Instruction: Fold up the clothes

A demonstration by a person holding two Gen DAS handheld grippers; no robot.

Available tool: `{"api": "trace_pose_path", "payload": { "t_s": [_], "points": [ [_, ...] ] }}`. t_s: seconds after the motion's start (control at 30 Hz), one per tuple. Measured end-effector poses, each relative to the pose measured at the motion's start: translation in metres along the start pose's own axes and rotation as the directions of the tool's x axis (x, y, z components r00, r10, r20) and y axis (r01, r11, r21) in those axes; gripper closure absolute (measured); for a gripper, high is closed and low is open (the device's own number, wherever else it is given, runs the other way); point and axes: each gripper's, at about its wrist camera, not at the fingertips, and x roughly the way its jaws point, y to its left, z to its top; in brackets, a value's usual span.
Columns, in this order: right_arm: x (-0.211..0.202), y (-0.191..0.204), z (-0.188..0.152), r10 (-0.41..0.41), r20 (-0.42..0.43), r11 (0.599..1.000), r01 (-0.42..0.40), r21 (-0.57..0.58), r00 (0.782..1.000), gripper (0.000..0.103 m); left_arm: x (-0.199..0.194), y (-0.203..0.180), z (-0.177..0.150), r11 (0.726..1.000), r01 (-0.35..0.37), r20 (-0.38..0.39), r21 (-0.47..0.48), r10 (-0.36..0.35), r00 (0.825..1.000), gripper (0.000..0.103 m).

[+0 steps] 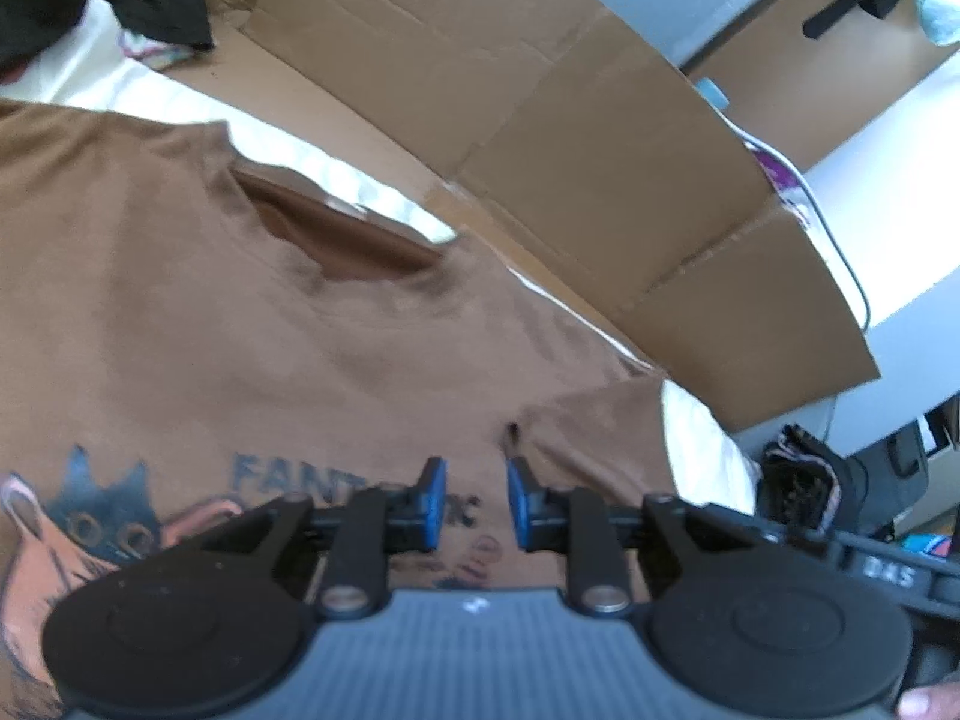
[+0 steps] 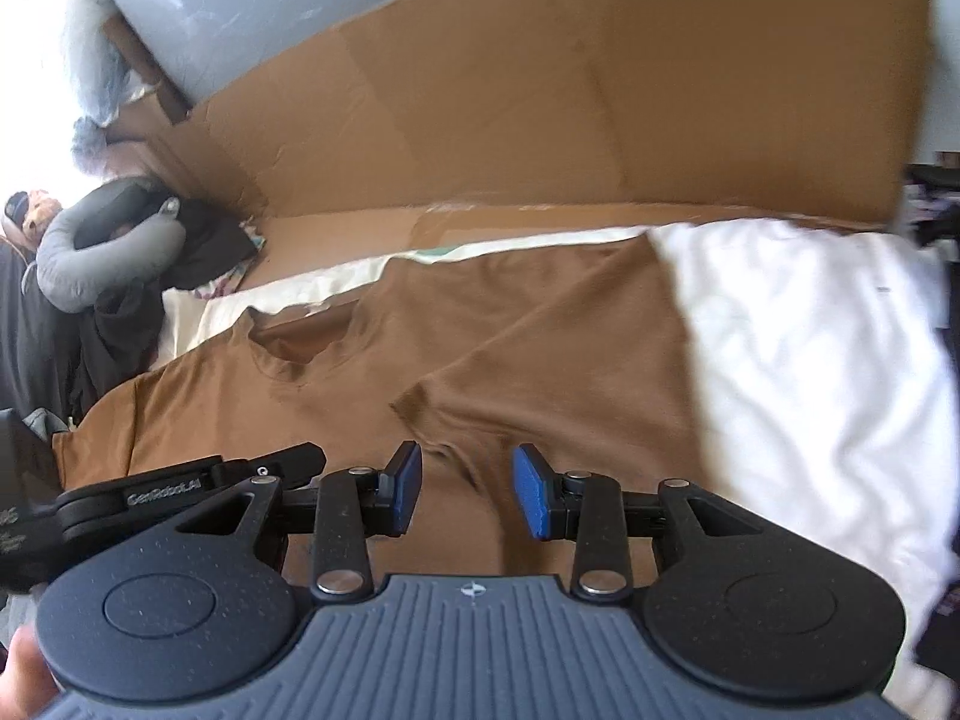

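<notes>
**Brown T-shirt spread flat, both grippers hovering over it**

The brown T-shirt (image 1: 252, 324) is lying front-up on a white sheet (image 2: 798, 348), just in front of the cardboard panel (image 2: 540, 108), its neckline toward that panel. One sleeve (image 2: 540, 372) is lying folded in over the chest. The left gripper (image 1: 477, 495) is hanging over the printed graphic, jaws narrowly apart and gripping nothing. The right gripper (image 2: 465, 489) is poised above the folded sleeve, jaws moderately open; the blur makes contact hard to judge, though nothing seems pinched.

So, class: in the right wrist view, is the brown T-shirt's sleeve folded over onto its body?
Yes, the sleeve lies folded across the brown T-shirt, its cuff edge resting on the chest.
</notes>
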Motion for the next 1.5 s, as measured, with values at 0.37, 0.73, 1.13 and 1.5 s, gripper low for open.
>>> {"api": "trace_pose_path", "payload": {
  "t_s": [0.37, 0.73, 1.13, 1.5],
  "points": [
    [-0.045, -0.044, -0.051, -0.093, 0.082, 0.974, 0.073, 0.213, 0.992, 0.061, -0.002, -0.042, -0.018, 0.992, 0.003, -0.108, 0.129, 0.011, 0.994, 0.075],
    [-0.044, -0.052, -0.074, -0.148, 0.059, 0.982, 0.14, 0.13, 0.987, 0.061, 0.013, -0.062, -0.04, 0.988, 0.043, -0.149, 0.146, -0.021, 0.989, 0.072],
    [-0.02, -0.067, -0.076, -0.211, 0.041, 0.977, 0.21, 0.02, 0.977, 0.061, 0.039, -0.082, -0.057, 0.965, 0.081, -0.192, 0.248, -0.033, 0.981, 0.072],
    [0.007, -0.085, -0.079, -0.229, 0.021, 0.973, 0.23, -0.024, 0.973, 0.061, 0.056, -0.082, -0.076, 0.952, 0.082, -0.216, 0.296, -0.017, 0.976, 0.072]
  ]
}}
